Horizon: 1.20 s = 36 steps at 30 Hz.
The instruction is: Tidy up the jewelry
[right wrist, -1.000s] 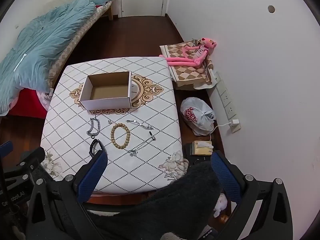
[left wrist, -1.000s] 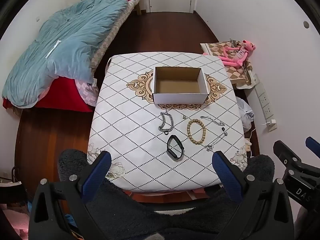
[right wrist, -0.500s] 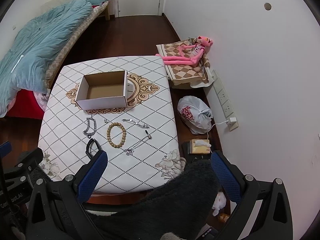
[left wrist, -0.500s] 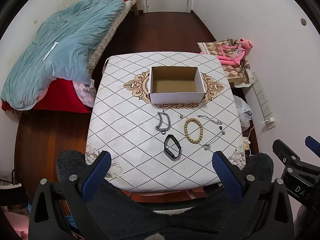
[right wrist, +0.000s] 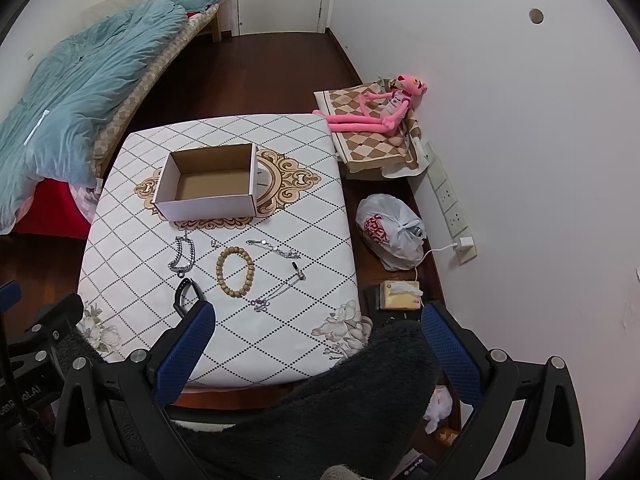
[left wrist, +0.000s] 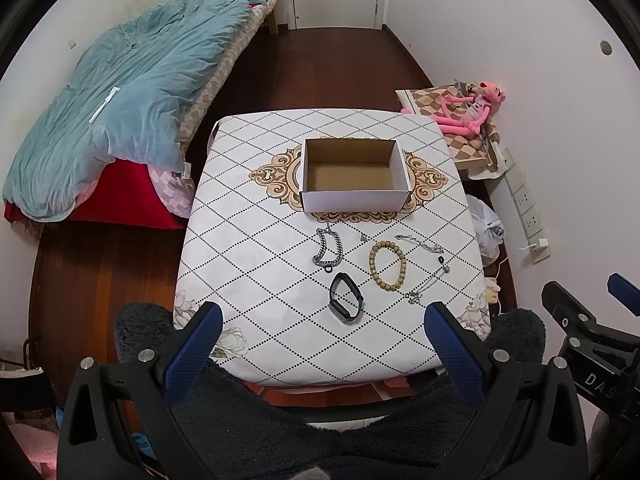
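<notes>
Jewelry laid out on the table (left wrist: 248, 240) in front of the empty box (left wrist: 352, 200): bead bracelet (left wrist: 387, 265), chain (left wrist: 328, 248), black band (left wrist: 346, 297), 2 thin chains (left wrist: 426, 245) to the right. Left gripper (left wrist: 320, 328) and right gripper (right wrist: 318, 320) hanging above the near edge, fingers spread wide, holding nothing. Bed (left wrist: 120, 112) off left.

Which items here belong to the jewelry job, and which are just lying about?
Job: box, chain bracelet, bead bracelet, black band, thin bracelet, necklace.

Lying about: duvet, pink toy, plastic bag, tissue box.
</notes>
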Available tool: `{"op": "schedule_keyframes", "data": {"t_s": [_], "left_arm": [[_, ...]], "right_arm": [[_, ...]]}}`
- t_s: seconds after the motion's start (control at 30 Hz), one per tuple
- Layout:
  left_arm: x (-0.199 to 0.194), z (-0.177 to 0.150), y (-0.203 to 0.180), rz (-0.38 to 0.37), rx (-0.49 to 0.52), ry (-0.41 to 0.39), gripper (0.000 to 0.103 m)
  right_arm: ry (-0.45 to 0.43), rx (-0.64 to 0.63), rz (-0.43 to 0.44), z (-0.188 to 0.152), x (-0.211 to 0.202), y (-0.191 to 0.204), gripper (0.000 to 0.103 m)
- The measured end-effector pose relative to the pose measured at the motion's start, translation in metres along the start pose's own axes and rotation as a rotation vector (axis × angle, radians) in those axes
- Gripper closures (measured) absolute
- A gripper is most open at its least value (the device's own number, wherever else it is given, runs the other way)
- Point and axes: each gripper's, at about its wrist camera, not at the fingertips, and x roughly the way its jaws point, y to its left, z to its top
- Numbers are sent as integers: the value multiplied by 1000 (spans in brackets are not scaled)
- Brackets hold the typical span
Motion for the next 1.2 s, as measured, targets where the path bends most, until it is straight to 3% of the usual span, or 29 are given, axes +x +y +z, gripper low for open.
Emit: {"op": "schedule_keyframes", "data": {"t_s": [1.2], "left_arm": [[-4, 3, 9, 1, -25, -6, 0]], "right_arm": [[-21, -25, 7, 1, -5, 10, 0]]}}
